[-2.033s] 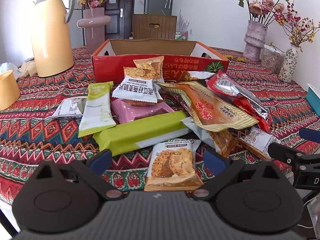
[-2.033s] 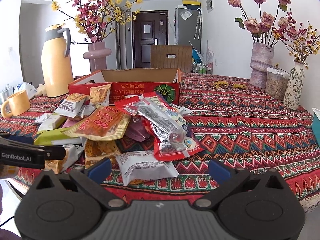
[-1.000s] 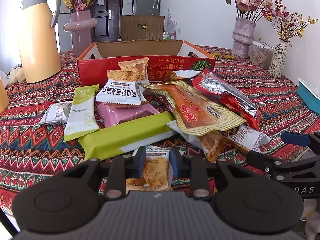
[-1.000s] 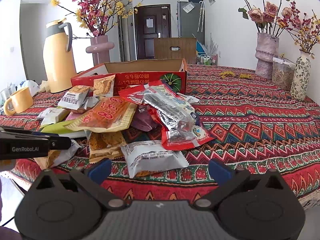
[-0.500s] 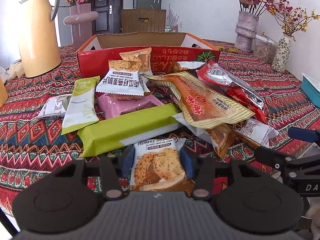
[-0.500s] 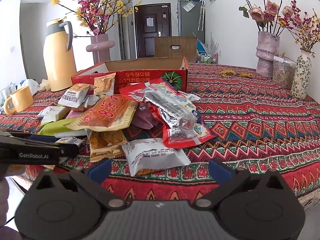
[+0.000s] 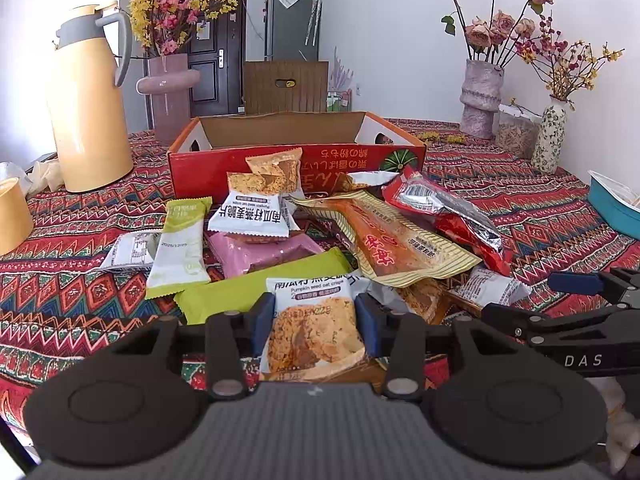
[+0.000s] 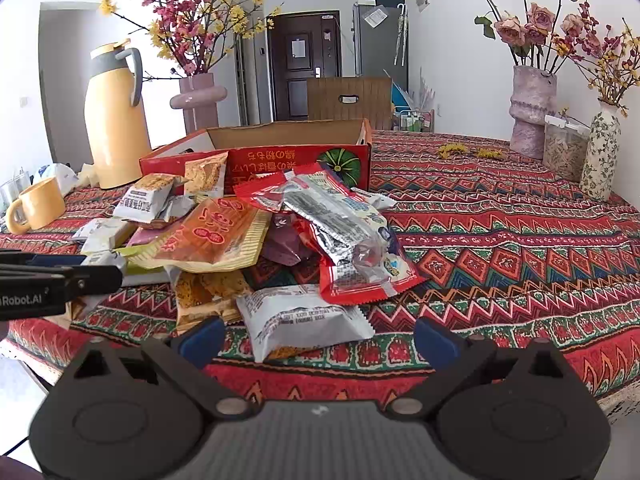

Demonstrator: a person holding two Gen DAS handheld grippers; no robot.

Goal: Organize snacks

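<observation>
Patterned red woven cloth covers the table [image 7: 500, 184], strewn with snack packets before a red cardboard box [image 7: 296, 160] at twelve o'clock, whose visible inside shows only bare brown card. Two seconds ago the left gripper [image 7: 312, 322] stood wide around the white oat-crisp packet [image 7: 312, 320] lying flat; now that packet is raised off the cloth, tilted up over the long green wrapper [image 7: 240, 284], with both blue pads pressing its sides as the jaws are closing. At three o'clock, the right gripper [image 8: 316, 340] stays put, its jaws wide apart and beginning to close, a white sealed packet [image 8: 304, 316] lying between them untouched. Left of the box stand a yellow thermos jug [image 7: 90, 112] and a yellow mug [image 8: 38, 204], contents unseen.
</observation>
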